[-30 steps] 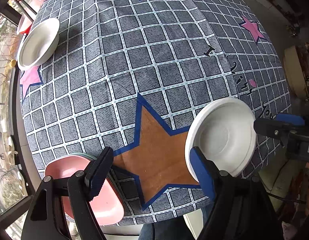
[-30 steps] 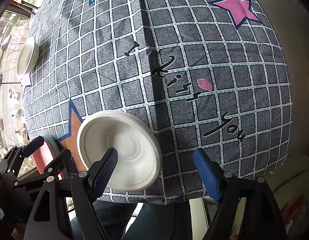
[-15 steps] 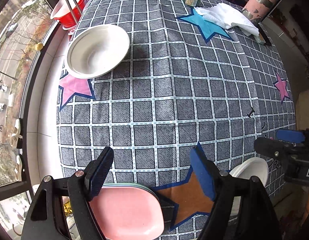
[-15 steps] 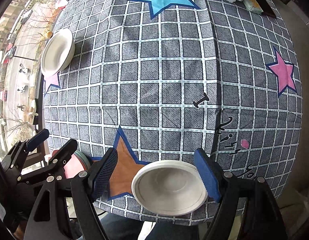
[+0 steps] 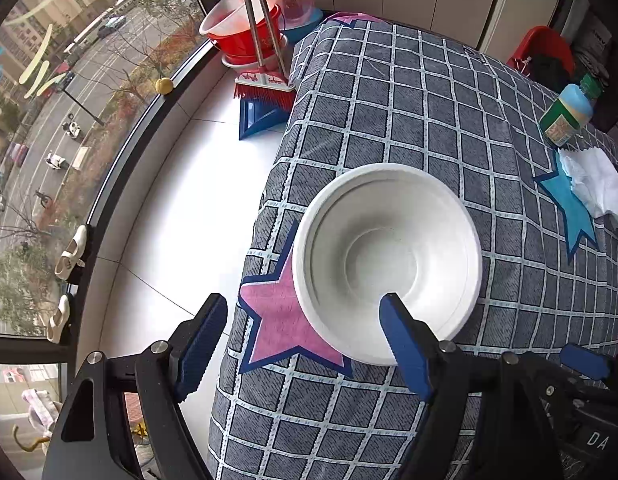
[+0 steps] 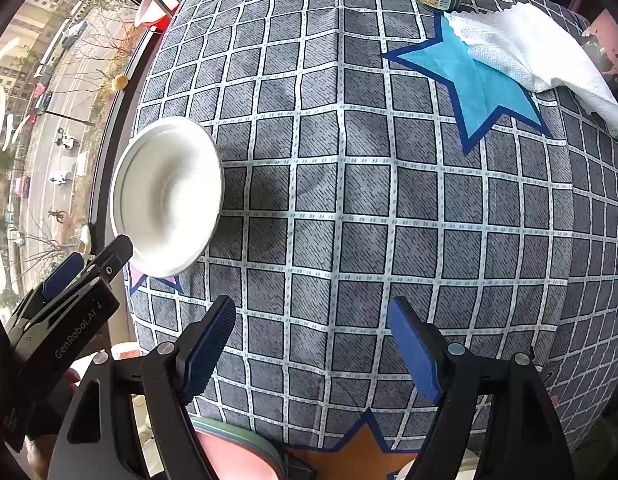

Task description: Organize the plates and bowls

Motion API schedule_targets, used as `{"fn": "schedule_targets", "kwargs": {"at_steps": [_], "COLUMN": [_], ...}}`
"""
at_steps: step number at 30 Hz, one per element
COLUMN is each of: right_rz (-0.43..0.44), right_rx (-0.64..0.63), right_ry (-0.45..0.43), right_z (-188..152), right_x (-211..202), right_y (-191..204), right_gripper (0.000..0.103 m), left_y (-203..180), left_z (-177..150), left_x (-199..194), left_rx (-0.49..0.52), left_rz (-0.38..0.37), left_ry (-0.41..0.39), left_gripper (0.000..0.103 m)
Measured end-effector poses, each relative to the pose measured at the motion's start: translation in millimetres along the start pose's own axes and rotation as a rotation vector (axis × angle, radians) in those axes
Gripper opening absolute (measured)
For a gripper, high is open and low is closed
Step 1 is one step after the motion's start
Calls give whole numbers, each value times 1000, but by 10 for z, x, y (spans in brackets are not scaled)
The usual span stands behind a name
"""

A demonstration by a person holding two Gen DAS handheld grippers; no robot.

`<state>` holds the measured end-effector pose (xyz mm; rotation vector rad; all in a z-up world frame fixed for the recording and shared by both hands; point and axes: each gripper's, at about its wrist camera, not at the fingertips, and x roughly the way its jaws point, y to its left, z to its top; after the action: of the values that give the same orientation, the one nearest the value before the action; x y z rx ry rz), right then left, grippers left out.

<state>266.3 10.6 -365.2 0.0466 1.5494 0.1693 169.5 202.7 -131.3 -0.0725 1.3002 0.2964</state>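
At the table edge: the white bowl (image 5: 387, 260) is seen just ahead of the left gripper (image 5: 305, 344).
Nearer hand: the left one is judged closer; the right gripper (image 6: 309, 354) is kept well apart from it.
Jaws: both are spread wide, and nothing is held.

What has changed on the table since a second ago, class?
Both grippers swept across the table toward the window side: the left gripper now frames the white bowl, the right gripper bare cloth. Nothing was gripped or released. Jaws stayed open; the bowl and the pink plates stayed put.
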Motion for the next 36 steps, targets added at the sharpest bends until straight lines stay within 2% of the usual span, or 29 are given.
{"fn": "schedule_targets", "kwargs": {"at_steps": [3,6,10,13,16,18,19,21,23,24,32,35,36], "right_rz": [5,20,31,31,67,115,135,157,154,145,105,96,102], "right_rx": [17,38,12,6,26,13,11,13,24,27,33,55,70], "right_ry": [-19,-20,-6,8,8,18,21,33,50,57,95,96,90], "right_z": [169,294,387,421,419,439,441,463,497,498,271,200,197], "right_x": [124,261,441,547,577,602,587,588,597,604,498,436,406], "right_y": [99,155,251,300,275,308,305,313,307,280,-275,-530,-611], "right_gripper": [80,80,80,79,74,56,53,32,22,22,21,22,22], "left_y": [-15,-72,-118,-106,-103,-154,-211,-310,-403,-457,-1146,-1370,-1421], "left_z": [128,226,294,321,333,338,341,331,312,294,0,-2,14], "left_x": [160,346,572,675,708,695,679,649,637,631,473,431,431], "left_rx": [19,67,108,108,97,109,125,155,168,172,283,311,314], "left_rz": [-2,29,52,42,-8,-30,-30,-38,-61,-72,-131,-122,-109], "left_ry": [-5,-2,22,44,66,72,74,78,97,106,124,111,102], "left_gripper": [81,81,81,81,67,48,47,44,43,42,41,47,56]}}
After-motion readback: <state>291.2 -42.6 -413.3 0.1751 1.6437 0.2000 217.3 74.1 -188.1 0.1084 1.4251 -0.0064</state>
